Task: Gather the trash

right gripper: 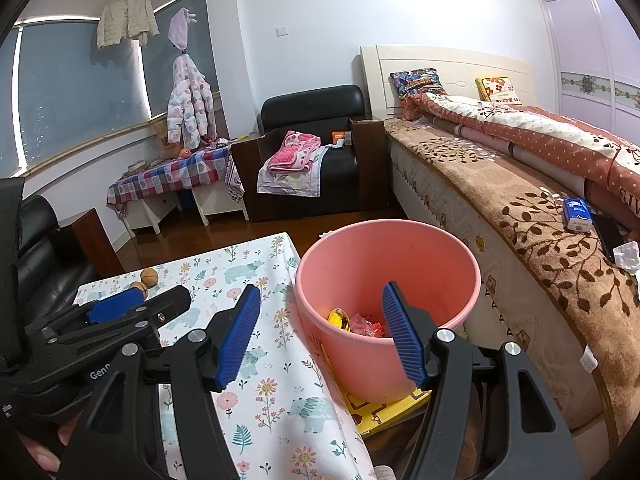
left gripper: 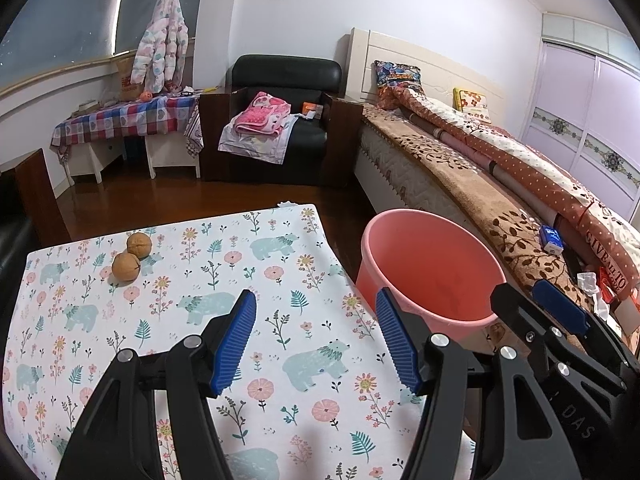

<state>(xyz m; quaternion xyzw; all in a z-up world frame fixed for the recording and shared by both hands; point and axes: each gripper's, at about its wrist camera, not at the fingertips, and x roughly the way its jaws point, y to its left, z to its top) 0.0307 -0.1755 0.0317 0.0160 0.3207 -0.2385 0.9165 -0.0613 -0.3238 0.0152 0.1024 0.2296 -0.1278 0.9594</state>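
A pink bucket (left gripper: 432, 268) stands on the floor between the table and the bed; it also shows in the right wrist view (right gripper: 384, 264). In it lie a gold wrapper (right gripper: 339, 318) and red wrappers (right gripper: 366, 326). Two walnuts (left gripper: 132, 258) sit on the floral tablecloth (left gripper: 200, 280) at the far left. My left gripper (left gripper: 316, 336) is open and empty above the table's near right part. My right gripper (right gripper: 320, 332) is open and empty, over the bucket's near rim. The right gripper shows beside the bucket in the left wrist view (left gripper: 560, 312).
A bed (right gripper: 520, 184) with a brown floral cover runs along the right, with a blue tissue pack (right gripper: 576, 208) and white paper (right gripper: 628, 256) on it. A yellow board (right gripper: 384, 412) lies under the bucket. A black armchair (left gripper: 280, 120) and a checkered side table (left gripper: 128, 120) stand at the back.
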